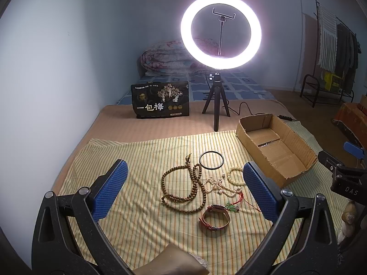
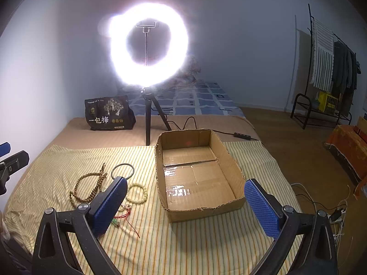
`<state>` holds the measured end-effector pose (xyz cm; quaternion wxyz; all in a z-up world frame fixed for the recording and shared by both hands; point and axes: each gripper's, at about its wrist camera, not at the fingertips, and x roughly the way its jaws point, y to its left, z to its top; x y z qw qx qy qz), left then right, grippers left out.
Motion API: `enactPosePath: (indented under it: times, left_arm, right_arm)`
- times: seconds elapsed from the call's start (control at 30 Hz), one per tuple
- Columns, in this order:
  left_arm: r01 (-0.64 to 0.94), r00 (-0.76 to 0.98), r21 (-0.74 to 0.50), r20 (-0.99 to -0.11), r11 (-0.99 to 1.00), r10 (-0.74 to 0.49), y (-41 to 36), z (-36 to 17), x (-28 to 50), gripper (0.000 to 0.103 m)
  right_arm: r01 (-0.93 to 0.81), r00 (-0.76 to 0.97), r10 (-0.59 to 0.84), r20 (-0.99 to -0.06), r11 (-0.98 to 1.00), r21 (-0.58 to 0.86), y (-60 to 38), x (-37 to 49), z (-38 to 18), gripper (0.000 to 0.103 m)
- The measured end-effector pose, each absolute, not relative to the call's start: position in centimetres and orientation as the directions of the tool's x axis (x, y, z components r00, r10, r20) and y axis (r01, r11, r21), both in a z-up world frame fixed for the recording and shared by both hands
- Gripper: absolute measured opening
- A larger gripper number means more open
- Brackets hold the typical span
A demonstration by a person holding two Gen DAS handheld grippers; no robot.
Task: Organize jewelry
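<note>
1. Left gripper [image 1: 183, 188] hovering wide, empty; right gripper [image 2: 185, 208] likewise gaping over cardboard box [image 2: 231, 167].
2. Wooden bead necklace [image 1: 181, 185], black bangle [image 1: 211, 160], watch [image 1: 215, 217] lying on striped cloth [image 1: 137, 155].
3. Beads looking limp, light: pinching one strand; bangle stiff, gripping rim.

Both hand-held grippers [image 1: 183, 190] [image 2: 185, 206] wide apart
</note>
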<state>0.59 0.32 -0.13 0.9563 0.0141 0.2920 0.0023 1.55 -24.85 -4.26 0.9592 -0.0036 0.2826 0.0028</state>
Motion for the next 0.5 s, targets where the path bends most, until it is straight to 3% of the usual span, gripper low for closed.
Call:
enactPosePath:
  times: [0.5]
  left_arm:
    - [0.003,0.829,0.034,-0.559,0.999,0.017,0.28,-0.51,0.47,0.102]
  right_arm:
    - [-0.007,0.839,0.007,-0.544,1.000,0.004,-24.79,1.49,-4.35,0.103]
